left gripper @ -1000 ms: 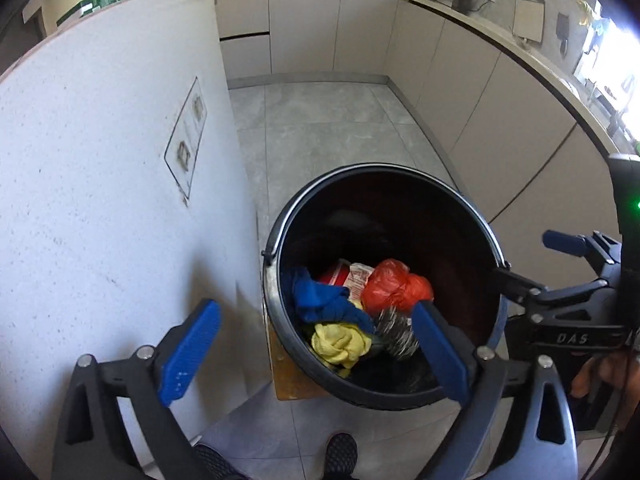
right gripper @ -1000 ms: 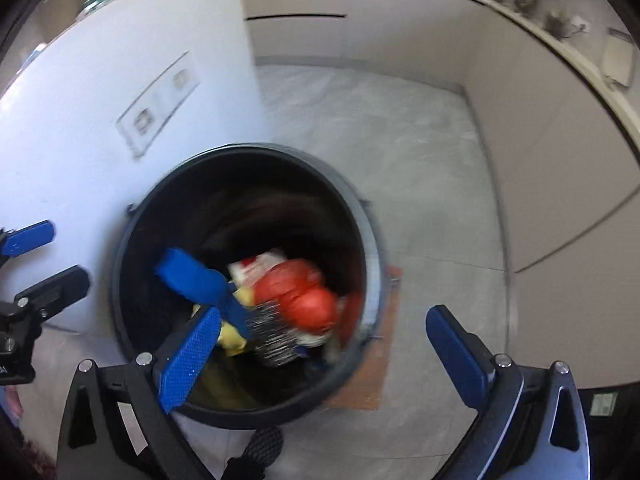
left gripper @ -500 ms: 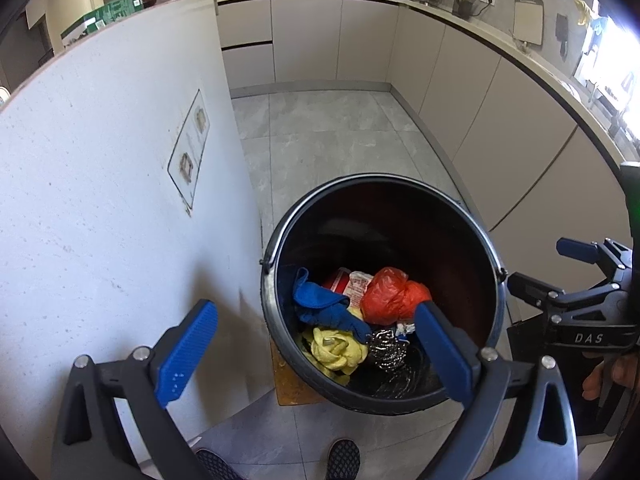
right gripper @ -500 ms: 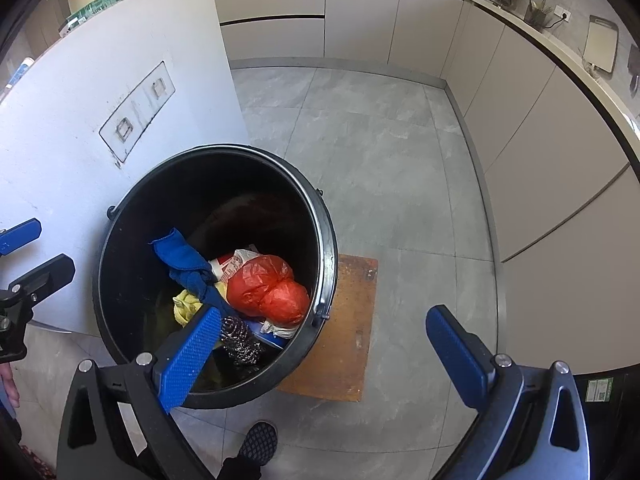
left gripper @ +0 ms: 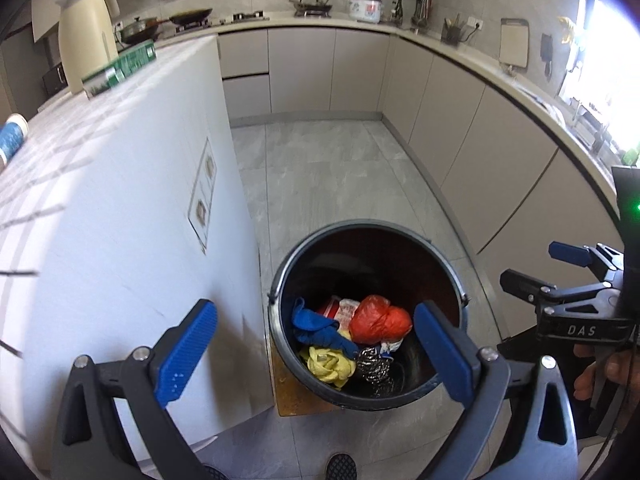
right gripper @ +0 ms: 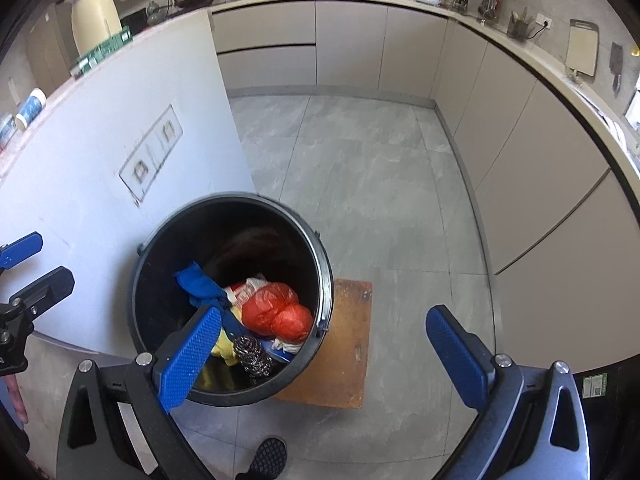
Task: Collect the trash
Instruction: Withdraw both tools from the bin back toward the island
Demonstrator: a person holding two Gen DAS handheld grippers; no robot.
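From the left, my left gripper and right gripper both hang with jaws spread wide, holding nothing, above the black bin on the floor beside the white island panel. Inside lie the blue cloth, yellow rag, steel scourer and red bag — all light, soft, crushable, I judge, best pinched at a raised fold — with the bin's wall hemming any reach

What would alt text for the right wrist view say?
A black trash bin on a kitchen floor holds a red plastic bag, blue cloth and steel scrubber. The open right gripper hovers above, empty.
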